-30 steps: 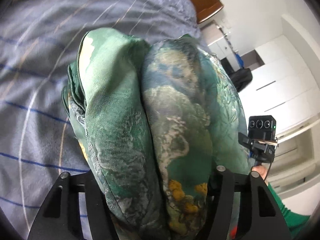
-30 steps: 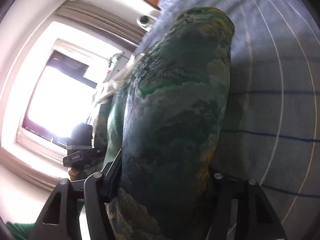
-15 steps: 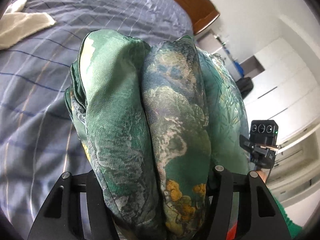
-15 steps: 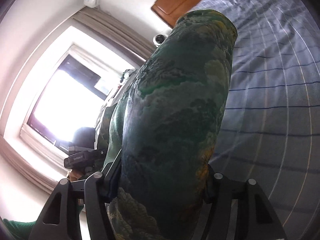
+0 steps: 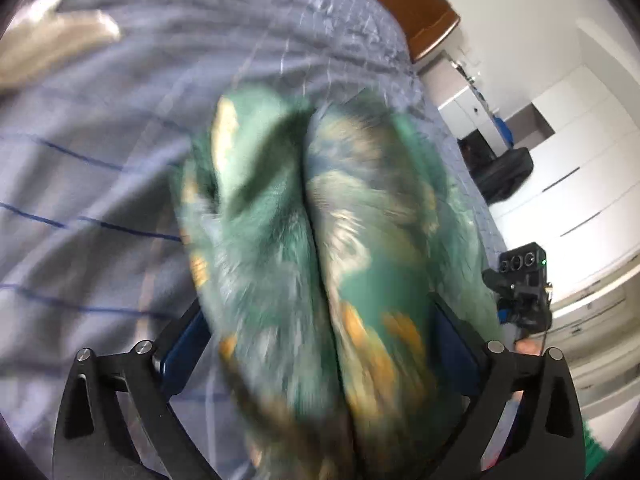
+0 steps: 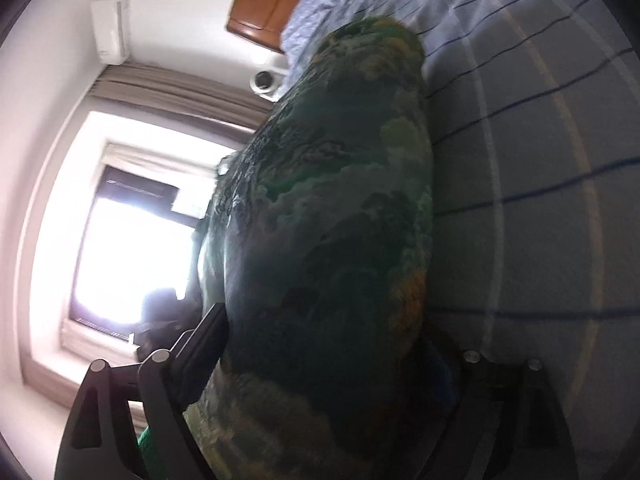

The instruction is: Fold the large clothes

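The folded green garment (image 5: 320,240) bulges between both just-widened grippers, left gripper (image 5: 316,344) and right gripper (image 6: 320,344), apparently released, above the bed (image 5: 100,160).

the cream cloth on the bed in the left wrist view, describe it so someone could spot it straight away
Start at the bed, covered in a blue-grey sheet with thin dark and pale stripes. The green patterned garment bulges up in front; look past it to the far left edge. There lies the cream cloth, flat, plain and pale, the only unpatterned fabric on the sheet.

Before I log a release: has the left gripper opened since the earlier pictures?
Yes. The left gripper has just been opening; its fingers stand wider around the green garment between them.
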